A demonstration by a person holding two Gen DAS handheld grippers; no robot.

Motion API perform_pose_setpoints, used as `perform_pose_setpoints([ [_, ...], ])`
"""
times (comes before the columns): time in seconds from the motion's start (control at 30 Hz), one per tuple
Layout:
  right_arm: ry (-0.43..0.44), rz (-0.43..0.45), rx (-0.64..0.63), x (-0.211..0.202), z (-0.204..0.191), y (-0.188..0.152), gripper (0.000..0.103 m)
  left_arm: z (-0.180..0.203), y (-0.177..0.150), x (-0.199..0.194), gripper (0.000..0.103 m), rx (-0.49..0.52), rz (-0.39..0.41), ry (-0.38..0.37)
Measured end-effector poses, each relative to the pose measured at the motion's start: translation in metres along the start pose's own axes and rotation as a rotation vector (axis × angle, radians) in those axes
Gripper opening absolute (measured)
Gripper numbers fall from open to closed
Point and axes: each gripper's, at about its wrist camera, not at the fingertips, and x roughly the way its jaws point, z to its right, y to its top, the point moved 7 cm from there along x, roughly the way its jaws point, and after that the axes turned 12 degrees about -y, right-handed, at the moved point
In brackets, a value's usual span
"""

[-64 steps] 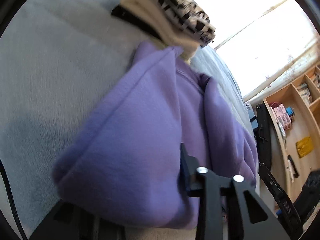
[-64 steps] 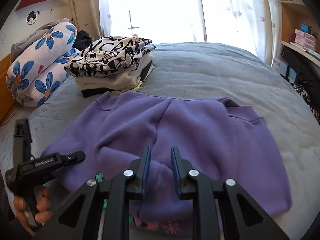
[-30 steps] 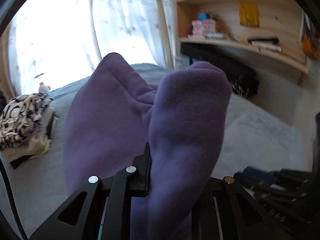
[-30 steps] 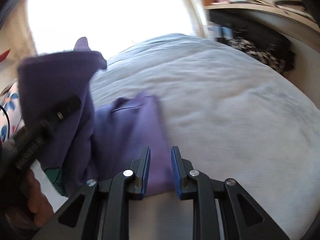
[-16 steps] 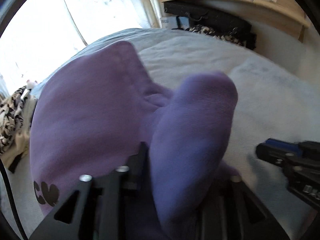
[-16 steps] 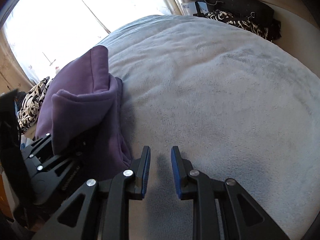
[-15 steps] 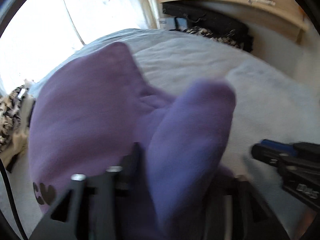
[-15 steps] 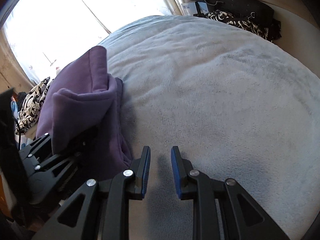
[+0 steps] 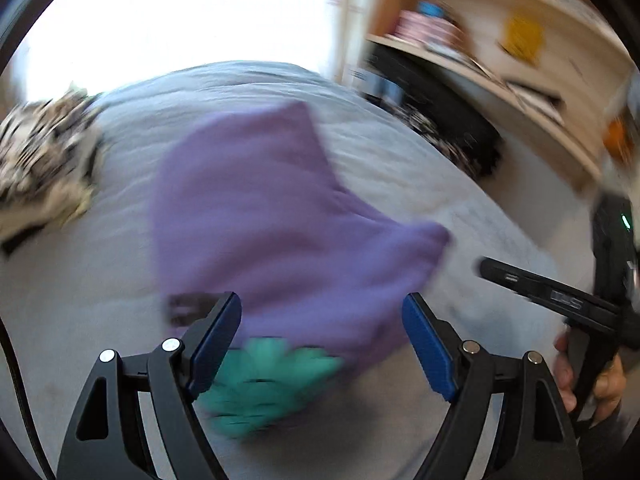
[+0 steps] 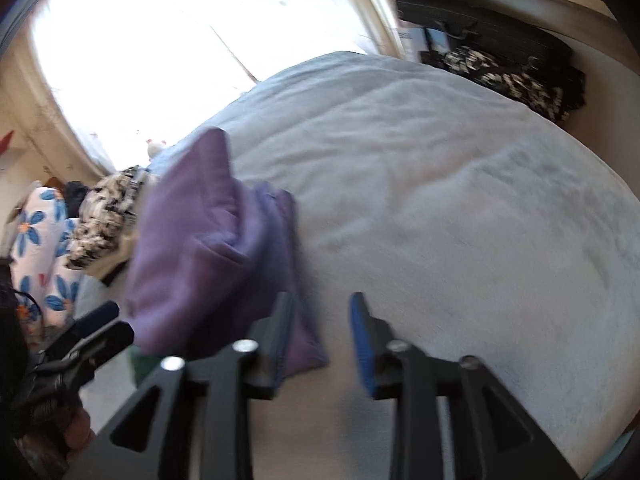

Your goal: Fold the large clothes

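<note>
My left claw (image 9: 322, 344) has just been opening and stands wide, gripping nothing; the soft purple fleece sweatshirt (image 9: 272, 216) lies folded ahead on the plush grey bed (image 9: 80, 280). My right claw (image 10: 320, 340), also opening, holds nothing, the fleece at its left finger.

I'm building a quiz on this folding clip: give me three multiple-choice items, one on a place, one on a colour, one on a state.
1. Where does the purple sweatshirt lie?
A. on the grey bed cover
B. on the wooden shelf
C. on the floor

2. What colour is the print at the sweatshirt's near edge?
A. red
B. green
C. yellow

3. How do the left tongs stand?
A. clamped on the sweatshirt
C. shut on nothing
B. open, pads clear of the cloth

Key: 1 A, the sweatshirt rests folded on the cover; 2 B, a green print shows there; 3 B, their jaws have just been opening and gape wide.
</note>
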Motion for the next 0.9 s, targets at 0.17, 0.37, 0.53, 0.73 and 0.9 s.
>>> perform_pose_setpoints([
  [0.17, 0.126, -0.052, -0.038, 0.001, -0.031, 0.032, 0.041, -0.08, 0.019, -0.011, 0.081, -0.147, -0.023, 0.131],
  [0.37, 0.197, -0.278, -0.163, 0.047, -0.071, 0.039, 0.041, -0.123, 0.044, 0.031, 0.081, -0.17, -0.133, 0.155],
  [0.53, 0.163, -0.42, -0.189, 0.086, -0.075, 0.024, 0.041, -0.134, 0.069, 0.064, 0.081, -0.129, -0.164, 0.16],
  [0.73, 0.216, -0.532, -0.165, 0.12, -0.07, 0.006, 0.037, -0.132, 0.084, 0.081, 0.081, -0.074, -0.173, 0.173],
  [0.9, 0.157, -0.457, -0.262, 0.107, -0.072, -0.007, 0.019, -0.124, 0.09, 0.087, 0.081, -0.036, -0.185, 0.172],
])
